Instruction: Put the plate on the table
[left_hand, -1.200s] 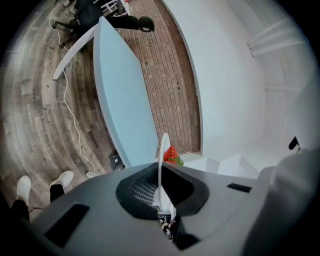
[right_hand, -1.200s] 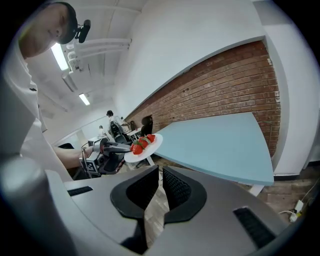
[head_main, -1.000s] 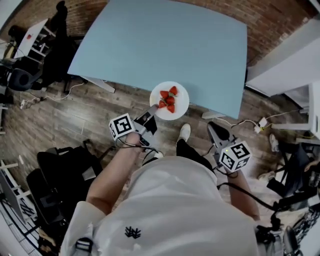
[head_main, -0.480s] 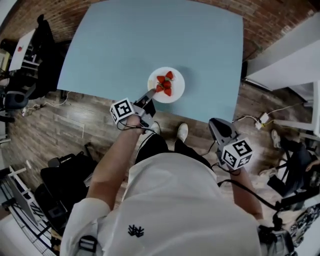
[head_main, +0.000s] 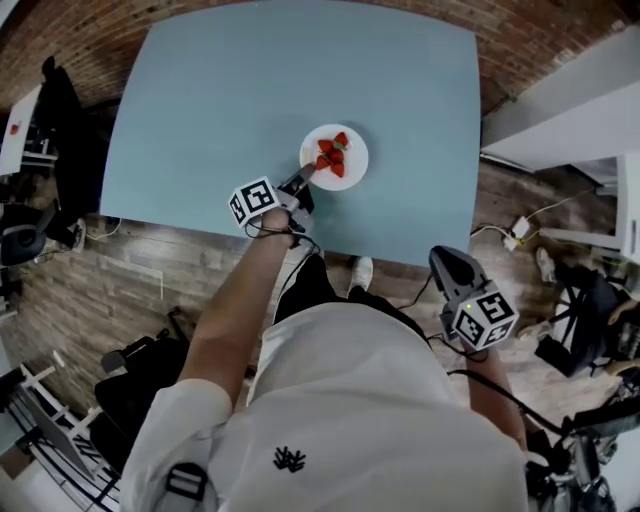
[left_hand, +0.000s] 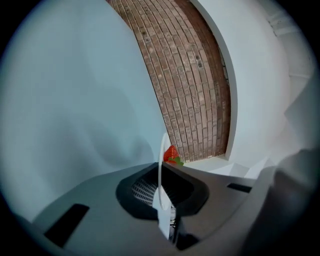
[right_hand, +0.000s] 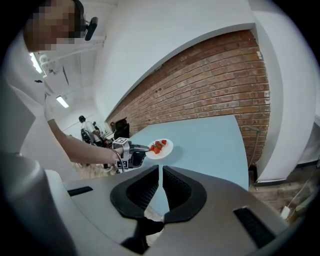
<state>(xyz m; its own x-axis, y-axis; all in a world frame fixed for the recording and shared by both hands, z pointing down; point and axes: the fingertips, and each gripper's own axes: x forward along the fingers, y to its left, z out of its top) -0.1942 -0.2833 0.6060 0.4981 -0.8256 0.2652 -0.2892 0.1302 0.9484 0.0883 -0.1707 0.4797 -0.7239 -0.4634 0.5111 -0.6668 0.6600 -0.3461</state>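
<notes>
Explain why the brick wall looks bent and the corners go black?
Left gripper view: a wide-angle lens bows the wall and leaves black corners; the plate, edge-on and close, looks soft. Right gripper view: same bend; the mosaic patch was added afterwards. Head view: the table's edges curve too.

An office-like workroom, shown by its brick wall (right_hand: 215, 75), wood-plank floor (head_main: 130, 285), office chair (head_main: 20, 242) and trailing cables (head_main: 545, 212).

One overhead, two low views over table (head_main: 200, 100)
</notes>
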